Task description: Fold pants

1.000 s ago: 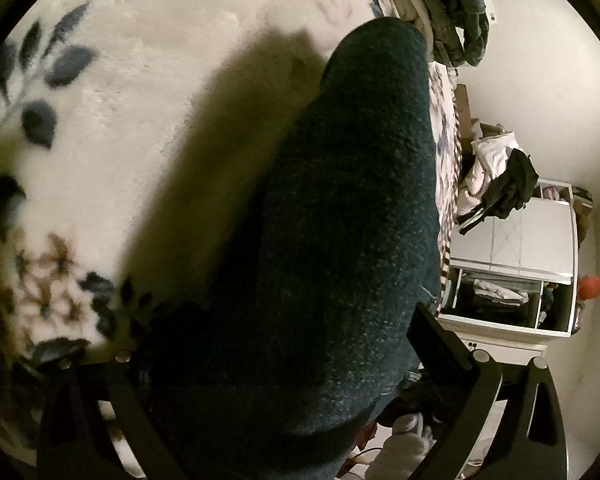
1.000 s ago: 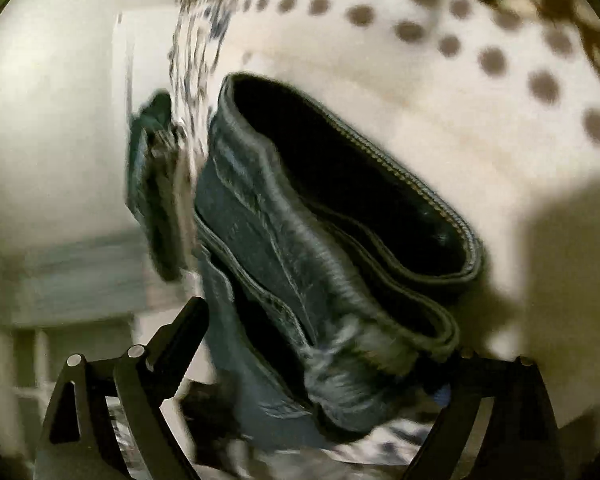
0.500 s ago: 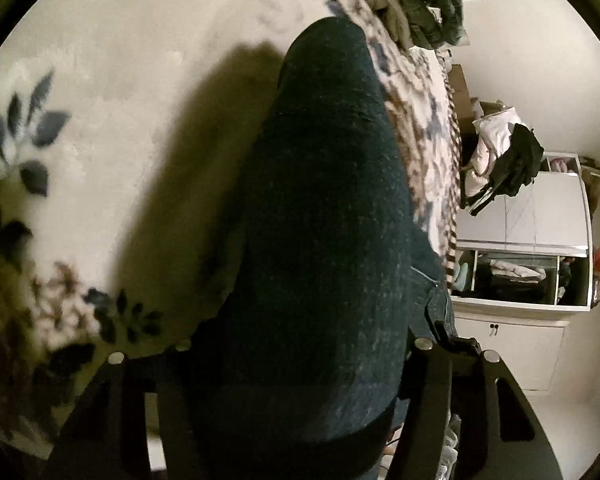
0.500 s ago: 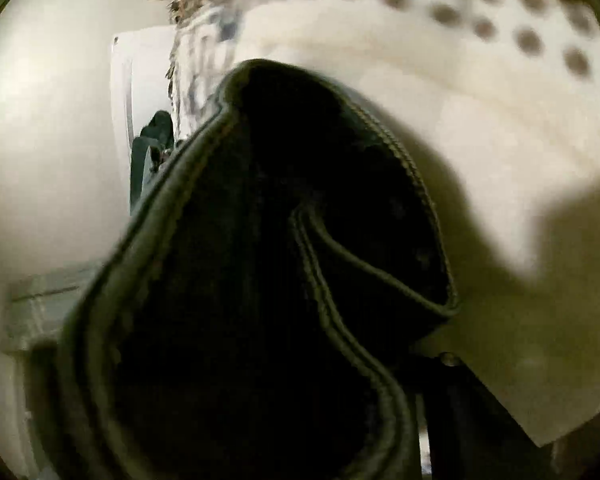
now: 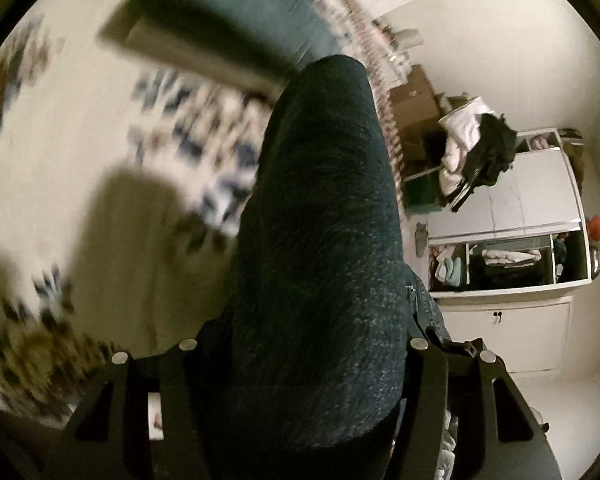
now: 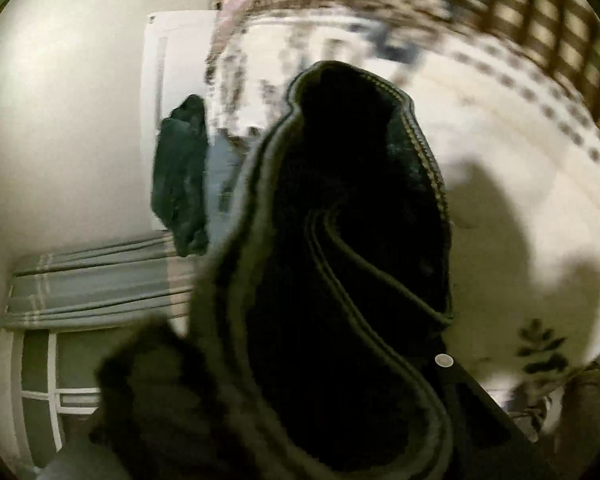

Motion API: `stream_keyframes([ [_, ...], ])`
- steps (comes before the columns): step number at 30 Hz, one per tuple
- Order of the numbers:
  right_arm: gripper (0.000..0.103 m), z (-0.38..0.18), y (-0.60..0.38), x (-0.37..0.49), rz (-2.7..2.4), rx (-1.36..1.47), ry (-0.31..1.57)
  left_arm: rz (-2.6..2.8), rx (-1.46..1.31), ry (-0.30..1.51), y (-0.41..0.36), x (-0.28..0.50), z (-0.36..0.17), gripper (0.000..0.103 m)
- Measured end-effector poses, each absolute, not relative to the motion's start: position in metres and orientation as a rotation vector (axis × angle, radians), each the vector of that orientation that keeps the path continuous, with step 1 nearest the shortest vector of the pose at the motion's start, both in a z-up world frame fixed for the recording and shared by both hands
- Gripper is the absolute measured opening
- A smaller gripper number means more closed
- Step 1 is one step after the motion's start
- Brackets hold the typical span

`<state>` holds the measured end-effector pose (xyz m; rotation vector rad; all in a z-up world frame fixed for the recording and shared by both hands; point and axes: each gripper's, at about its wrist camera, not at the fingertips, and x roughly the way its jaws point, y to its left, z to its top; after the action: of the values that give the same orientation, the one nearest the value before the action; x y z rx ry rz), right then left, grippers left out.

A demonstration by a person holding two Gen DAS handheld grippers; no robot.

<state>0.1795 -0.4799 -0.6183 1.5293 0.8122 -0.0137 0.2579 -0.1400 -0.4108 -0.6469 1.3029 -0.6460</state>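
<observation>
Left wrist view is showing the left gripper (image 5: 300,364) clamping a thick roll of the dark pants (image 5: 324,216) between its two fingers, the denim rising away from the camera over the patterned blanket (image 5: 60,208); its jaws were closing within the last second, with the cloth between them. Right wrist view is showing the right gripper (image 6: 340,380) pinching a seamed, stitched edge of the same pants (image 6: 352,216), probably the waistband, and only one finger tip is showing (the bunched fabric is hiding the rest). Both ends are hanging above the blanket, so the weight is pulling on two narrow grips: heavy denim could be slipping out of the right pinch, or the loose layers could be sagging and spoiling the fold line. Only the left view is giving the white cabinet (image 5: 508,216) beyond the blanket's edge; only the right view is giving the grey curtain (image 6: 100,284) and the stitched hem.
</observation>
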Motion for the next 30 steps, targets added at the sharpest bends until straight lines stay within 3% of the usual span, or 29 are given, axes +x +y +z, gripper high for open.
stream_keyframes([
  [8,0.026,-0.525,-0.475,0.315,0.070,1.447,0.692,-0.672,-0.735,1.151,-0.108,0.373,-0.338,0.054],
  [14,0.026,-0.513,-0.451,0.448,0.093,1.375,0.691,-0.651,-0.799,1.119,-0.075,0.466,-0.355,0.054],
  [17,0.025,-0.536,-0.438,0.482,0.077,1.335,0.780,-0.628,-0.762,1.147,-0.062,0.484,-0.380,0.049],
  [20,0.025,-0.589,-0.420,0.463,0.033,1.392,0.865,-0.560,-0.737,1.221,-0.033,0.481,-0.428,0.049],
  [28,0.026,-0.717,-0.348,0.387,-0.039,1.702,0.927,-0.481,-0.733,1.299,0.030,0.449,-0.492,0.054],
  [30,0.034,-0.738,-0.332,0.384,-0.030,1.721,0.955,-0.494,-0.693,1.301,0.033,0.451,-0.490,0.061],
])
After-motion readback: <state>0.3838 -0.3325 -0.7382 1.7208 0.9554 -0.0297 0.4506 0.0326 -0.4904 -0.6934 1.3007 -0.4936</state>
